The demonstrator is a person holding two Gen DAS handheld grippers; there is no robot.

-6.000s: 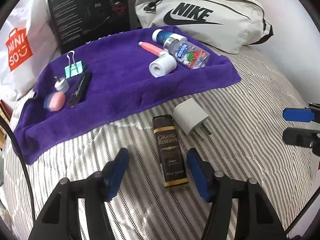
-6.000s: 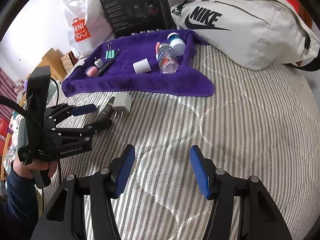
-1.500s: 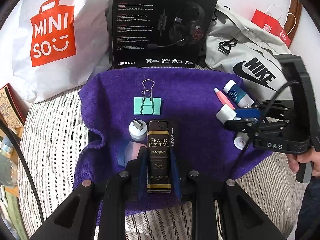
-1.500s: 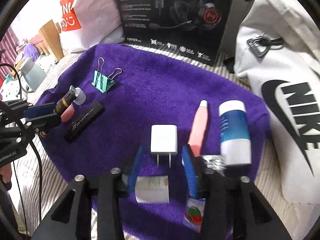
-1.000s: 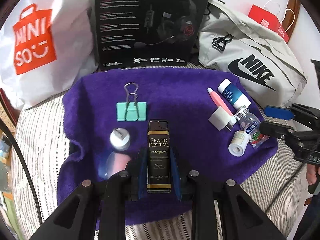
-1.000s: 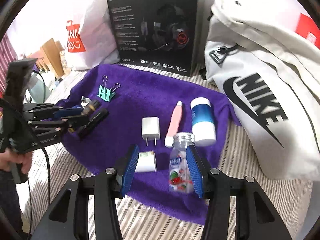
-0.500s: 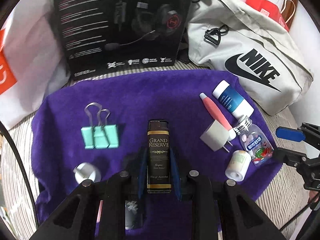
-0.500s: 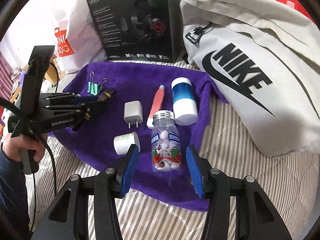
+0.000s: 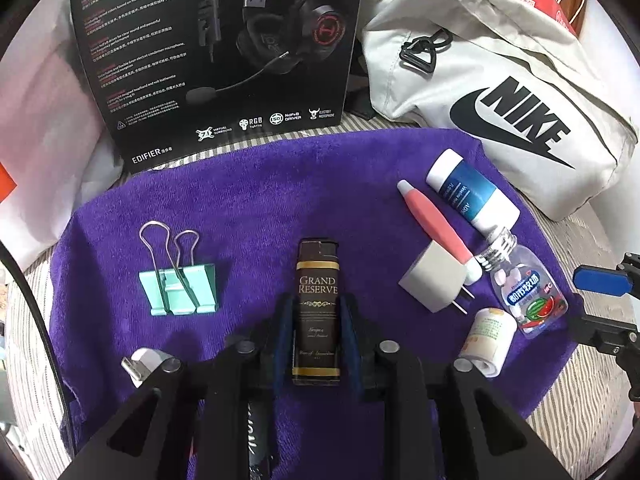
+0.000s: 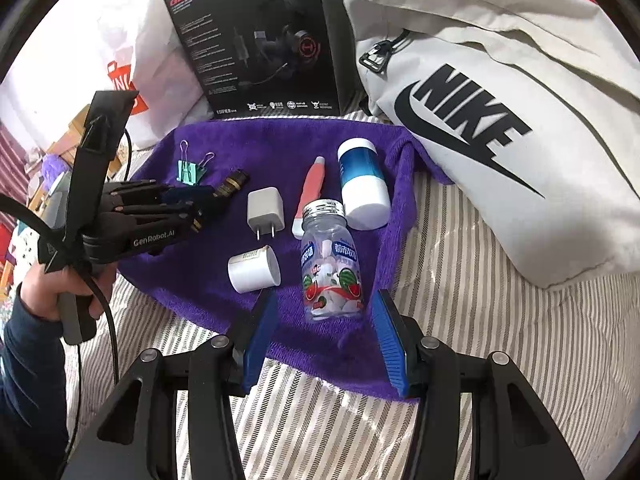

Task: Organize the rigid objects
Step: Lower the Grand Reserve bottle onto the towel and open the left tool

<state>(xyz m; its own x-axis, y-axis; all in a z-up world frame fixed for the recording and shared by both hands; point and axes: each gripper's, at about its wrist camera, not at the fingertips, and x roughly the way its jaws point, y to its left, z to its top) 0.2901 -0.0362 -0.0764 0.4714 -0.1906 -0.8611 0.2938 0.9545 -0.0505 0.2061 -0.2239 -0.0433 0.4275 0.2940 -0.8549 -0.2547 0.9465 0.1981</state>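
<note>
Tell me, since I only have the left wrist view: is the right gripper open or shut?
Observer: Open. The right gripper has its pads wide apart, with a gap on either side of the clear candy bottle.
Operator: Is it holding anything?
Observer: No. The bottle lies on the purple towel, and the pads are clear of it.
Operator: What holds the left gripper?
Observer: A hand in a dark blue sleeve grips its handle. The left gripper is shut on the lighter.
</note>
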